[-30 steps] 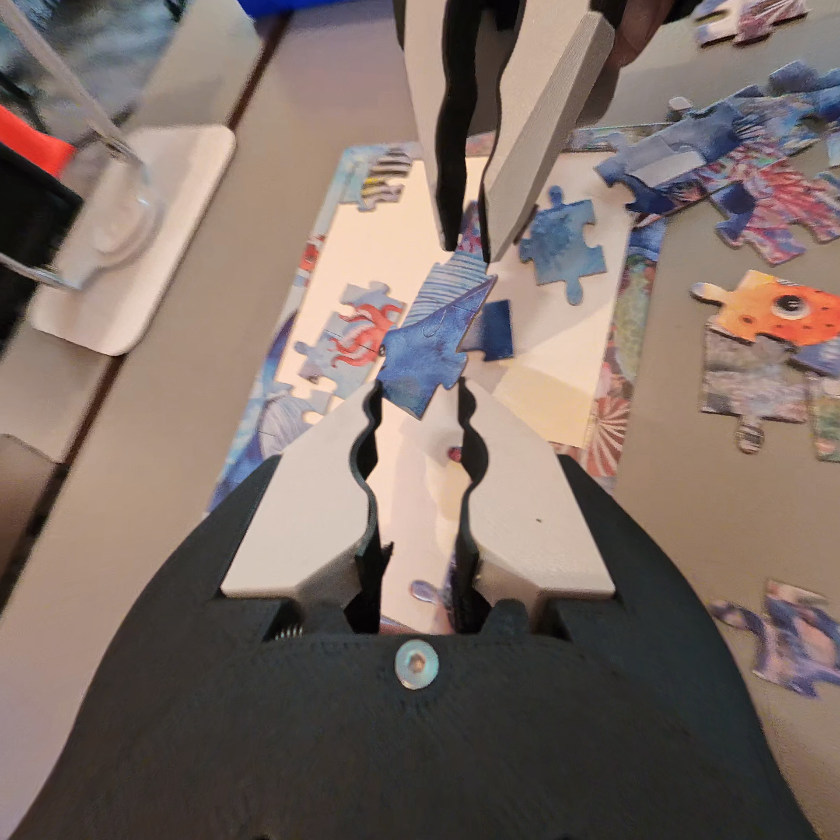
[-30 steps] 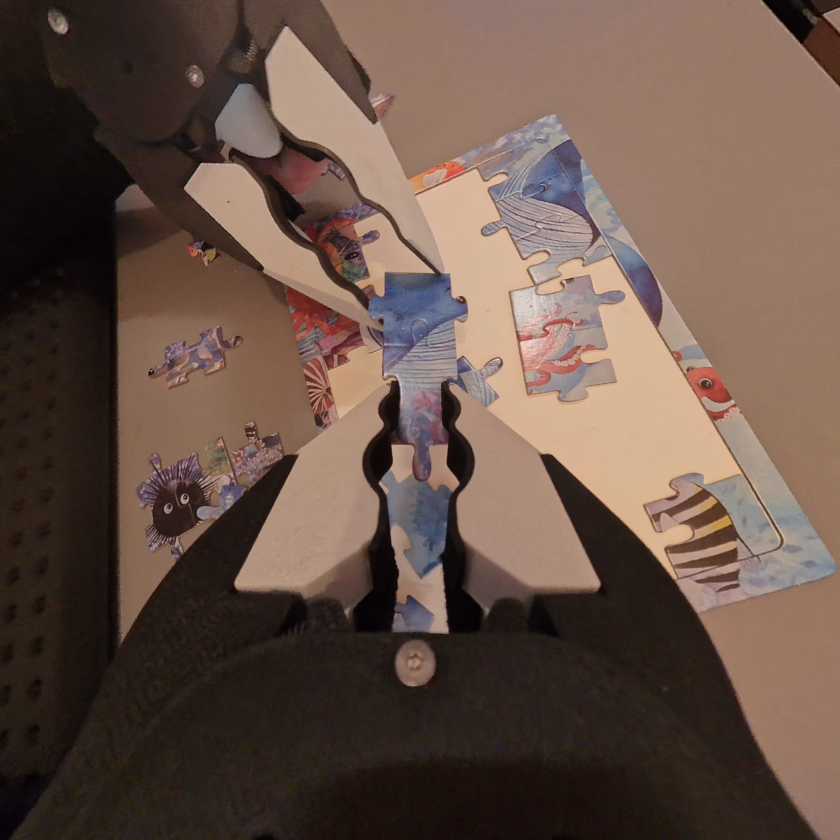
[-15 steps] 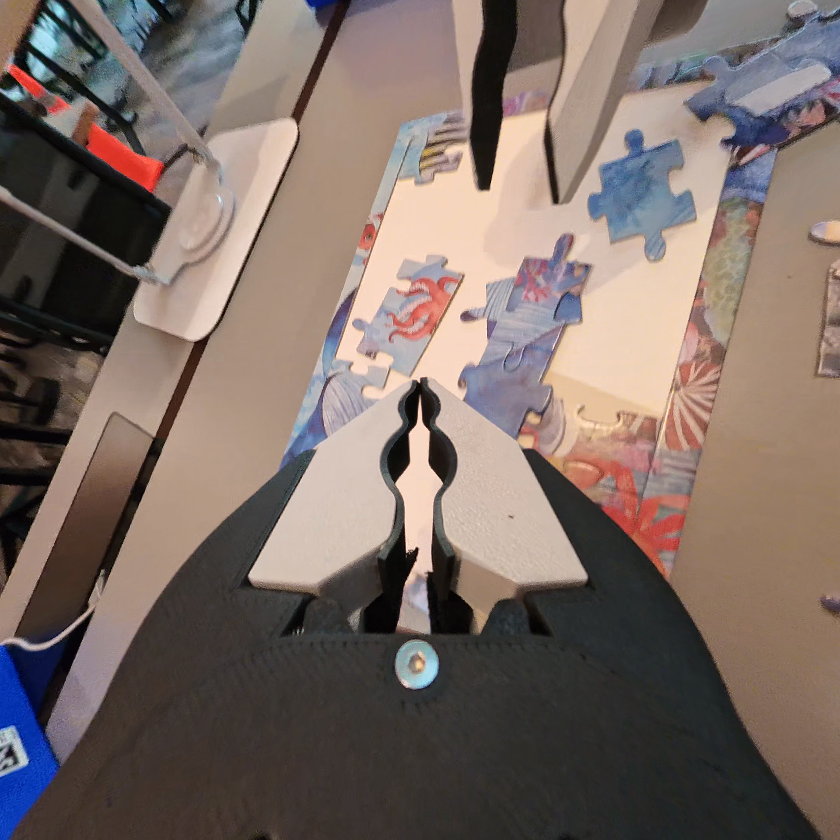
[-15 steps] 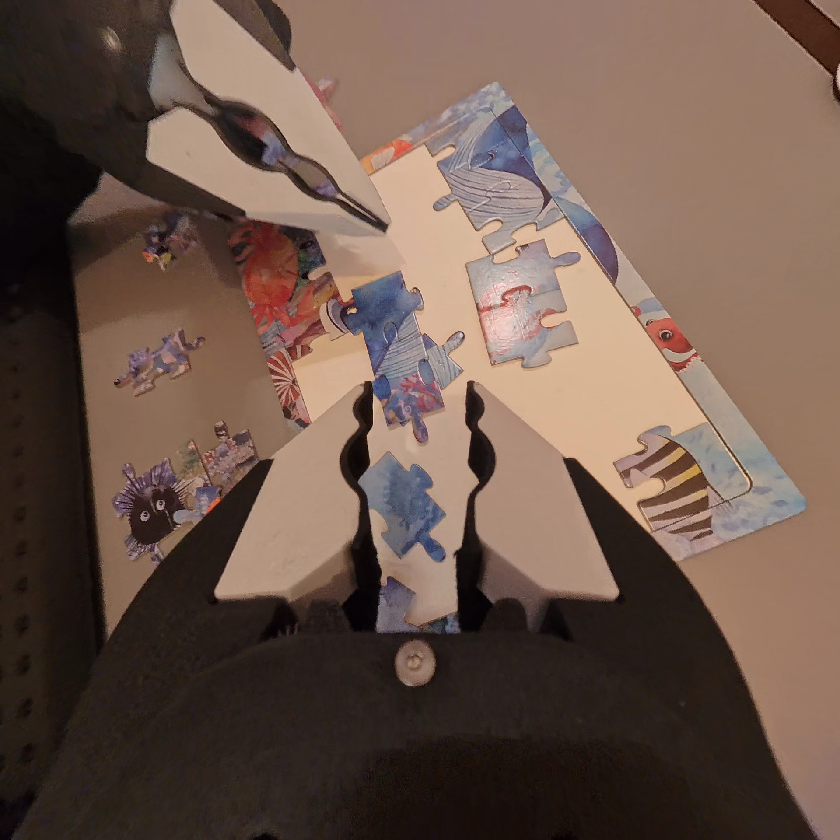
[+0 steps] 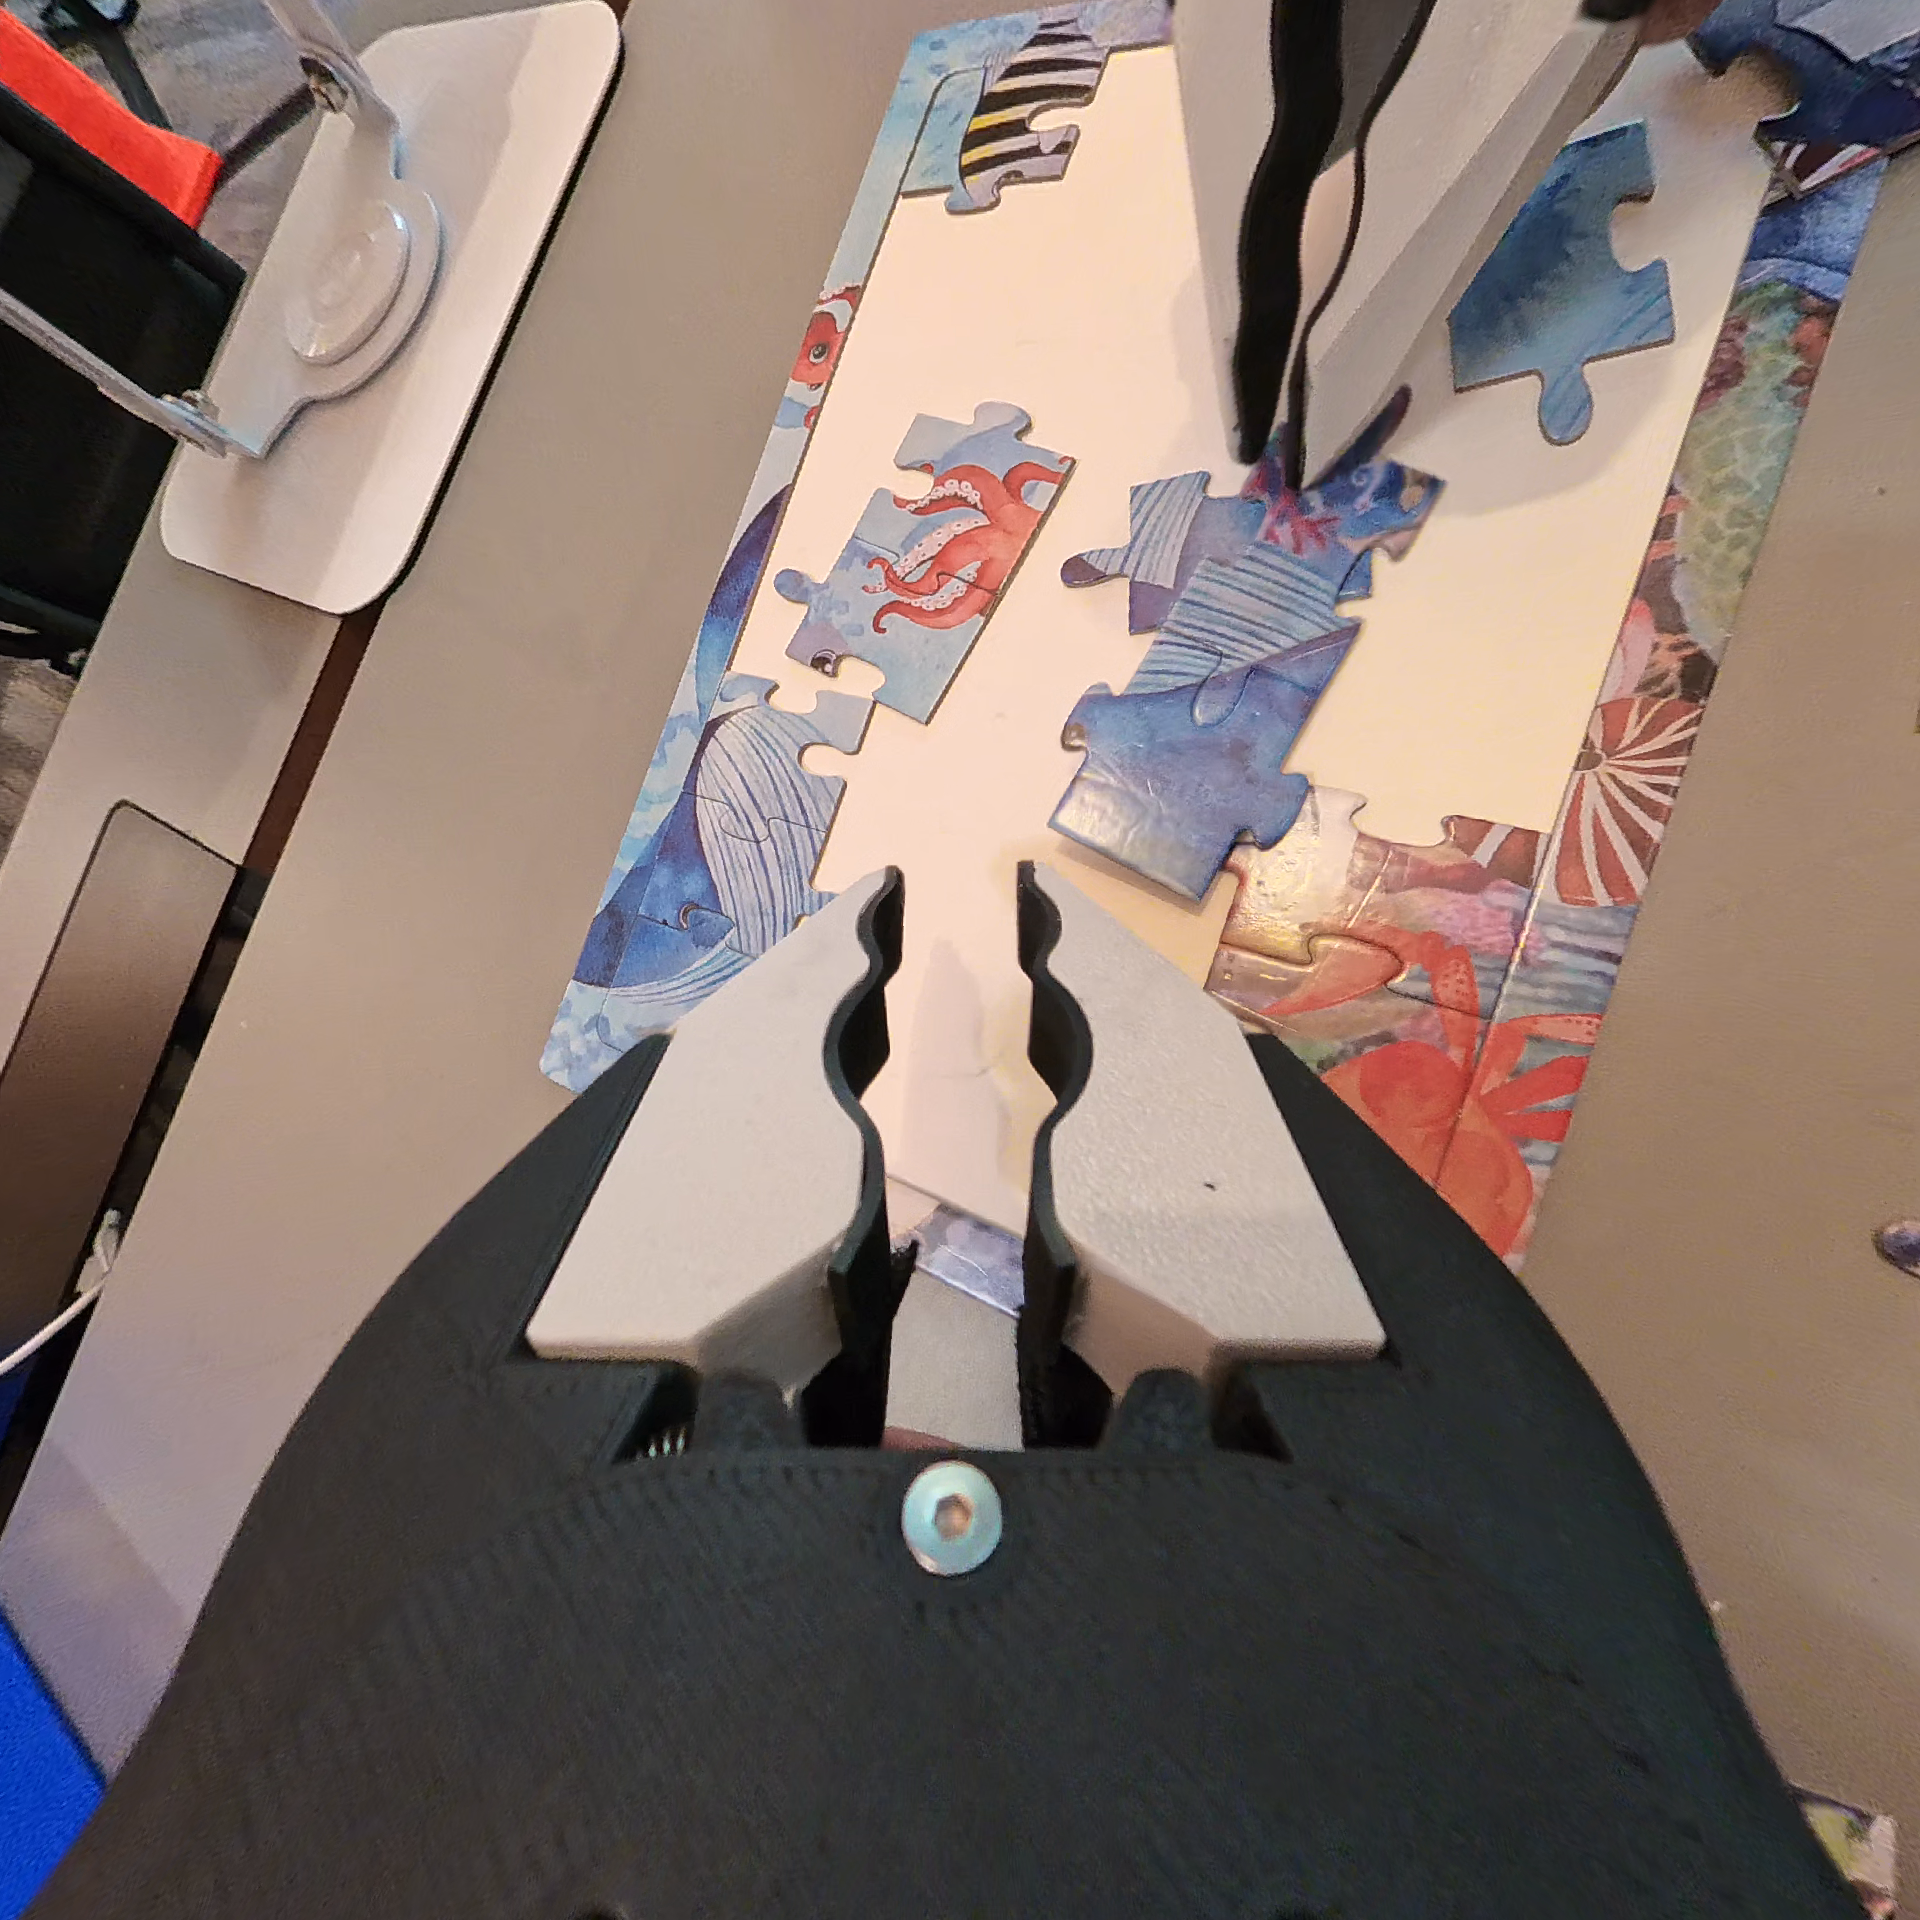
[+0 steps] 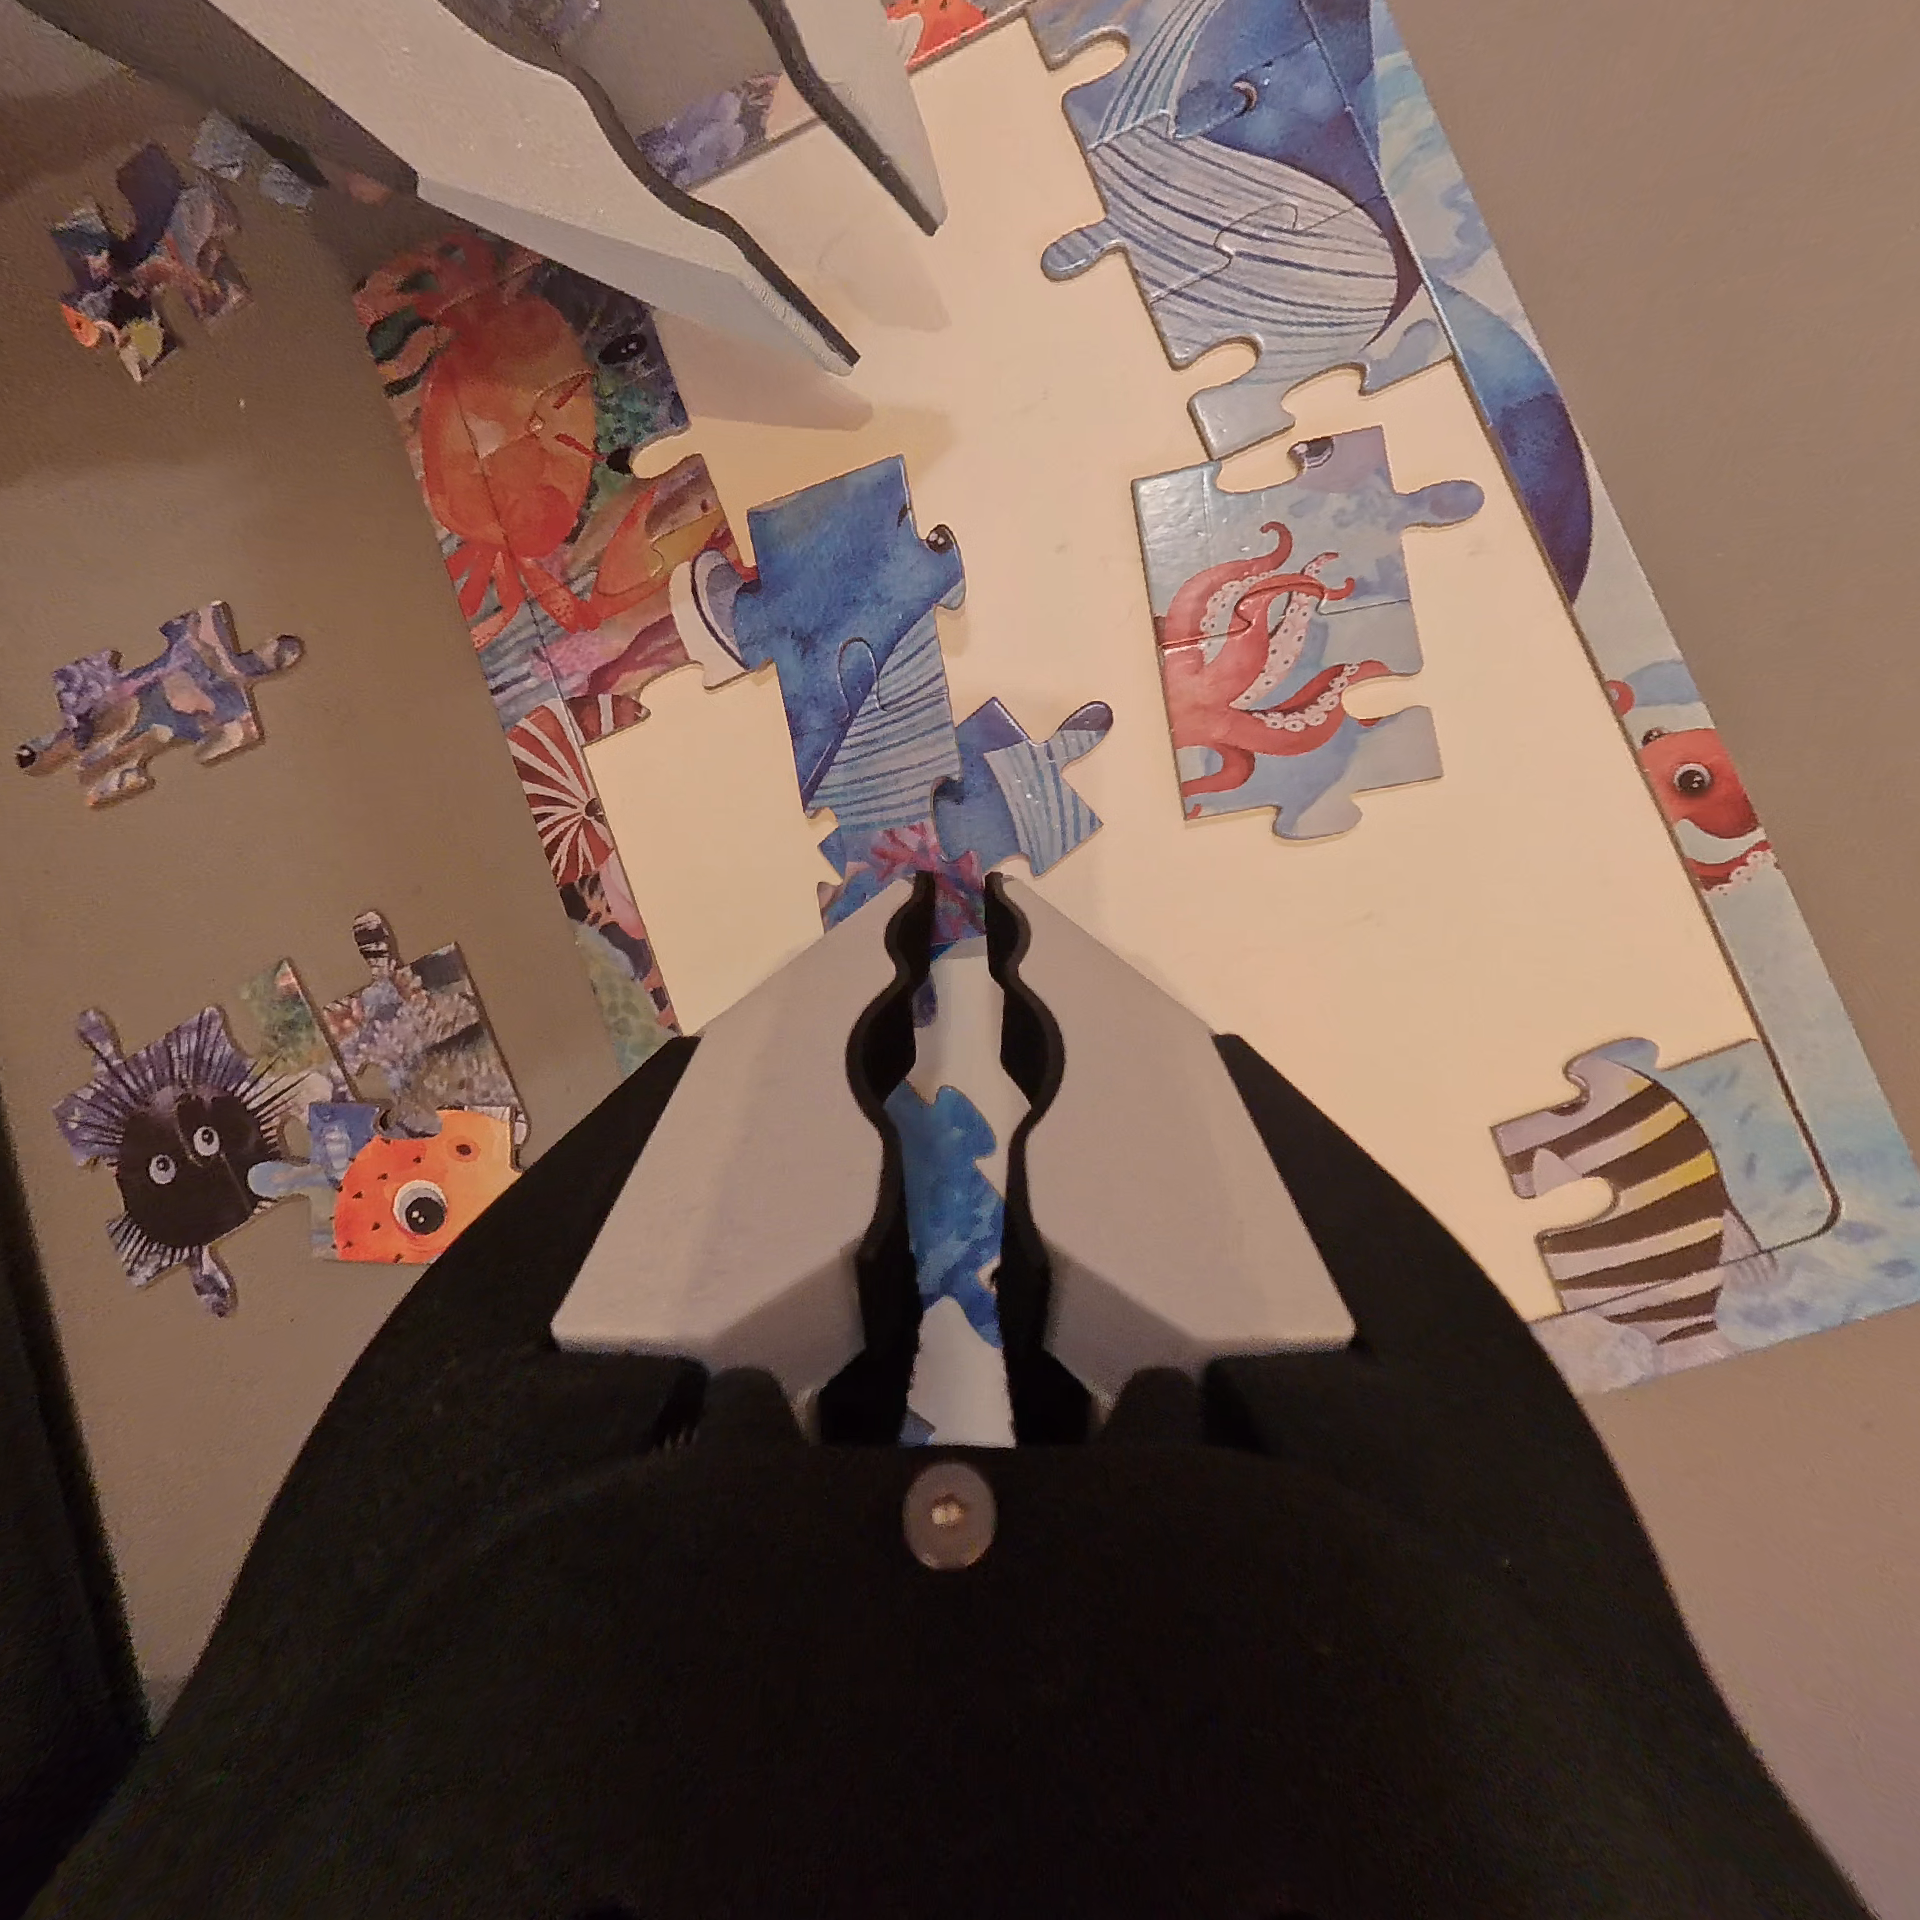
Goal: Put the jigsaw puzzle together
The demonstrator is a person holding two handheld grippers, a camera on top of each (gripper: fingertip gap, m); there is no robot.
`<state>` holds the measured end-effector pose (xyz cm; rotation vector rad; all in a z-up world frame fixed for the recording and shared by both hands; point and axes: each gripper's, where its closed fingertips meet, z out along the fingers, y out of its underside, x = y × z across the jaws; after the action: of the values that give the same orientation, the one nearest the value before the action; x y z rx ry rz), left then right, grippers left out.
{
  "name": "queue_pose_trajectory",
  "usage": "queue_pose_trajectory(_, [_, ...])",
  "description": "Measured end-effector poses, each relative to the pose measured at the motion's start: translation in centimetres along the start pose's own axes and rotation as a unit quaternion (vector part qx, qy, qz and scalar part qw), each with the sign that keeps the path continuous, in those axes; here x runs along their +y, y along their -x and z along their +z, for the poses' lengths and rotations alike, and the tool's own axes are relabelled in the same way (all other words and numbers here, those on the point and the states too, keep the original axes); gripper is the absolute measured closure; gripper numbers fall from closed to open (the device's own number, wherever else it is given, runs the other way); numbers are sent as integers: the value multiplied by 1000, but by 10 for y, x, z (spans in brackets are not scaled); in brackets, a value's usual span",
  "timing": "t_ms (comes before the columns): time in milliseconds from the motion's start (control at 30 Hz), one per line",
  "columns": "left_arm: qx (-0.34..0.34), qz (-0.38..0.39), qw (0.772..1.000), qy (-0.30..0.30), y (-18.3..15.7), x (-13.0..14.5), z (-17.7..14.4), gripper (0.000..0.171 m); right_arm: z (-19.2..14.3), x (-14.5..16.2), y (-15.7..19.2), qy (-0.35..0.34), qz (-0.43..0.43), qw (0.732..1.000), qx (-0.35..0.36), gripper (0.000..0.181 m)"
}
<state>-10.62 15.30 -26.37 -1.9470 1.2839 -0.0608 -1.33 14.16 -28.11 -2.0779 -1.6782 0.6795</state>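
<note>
on the grey tabletop (image 5: 436, 831) lies the puzzle tray (image 5: 1039, 343), cream inside, with a printed border partly filled: whale pieces (image 6: 1257, 197) along one long edge, a crab section (image 6: 509, 457) on the opposite edge, a striped fish piece (image 6: 1631, 1184) in one corner. near the tray's middle sits a joined blue cluster (image 6: 862, 644) of several pieces, slightly askew, its end touching the crab section. an octopus pair (image 6: 1288, 634) lies loose just beside the whale edge. one lone blue piece (image 5: 1558, 270) rests apart near the coral border.

left tool (image 5: 961, 894): released, jaws parted, nothing between them, hovering over bare tray.

right tool (image 6: 954, 883): tips close together at the coral-marked end of the cluster (whether it pinches the piece cannot be told).

off the tray, a sea-urchin and orange fish group (image 6: 281, 1132) and other loose pieces (image 6: 156, 696) lie on the tabletop.
</note>
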Motion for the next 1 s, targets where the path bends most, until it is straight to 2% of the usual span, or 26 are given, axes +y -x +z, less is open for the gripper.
queue_pose_trajectory(133, [19, -12, 1000, 12, -3, 6, -6, 146, -2, 3, 8, 8, -6, 1000, -18, 174])
queue_pose_trajectory(233, [55, -28, 998, 17, -14, 8, -9, 143, -3, 3, 12, 9, -1, 1000, -27, 156])
queue_pose_trajectory(300, [79, -27, 996, 21, -25, 8, -8, 140, -1, 6, 14, 22, -5, 999, -27, 151])
queue_pose_trajectory(467, [102, -22, 994, 30, -38, 5, -3, 127, 1, 5, 18, 29, -14, 999, -27, 154])
queue_pose_trajectory(633, [107, -17, 994, 27, -44, 0, 4, 139, 3, 5, 30, 29, -15, 998, -60, 166])
queue_pose_trajectory(800, [87, -12, 996, 26, -39, -1, 9, 156, 6, 8, 52, 38, -13, 992, -120, 168])
queue_pose_trajectory(1000, [58, -11, 998, 24, -29, 0, 15, 156, 6, 2, 37, 23, -3, 996, -84, 160])
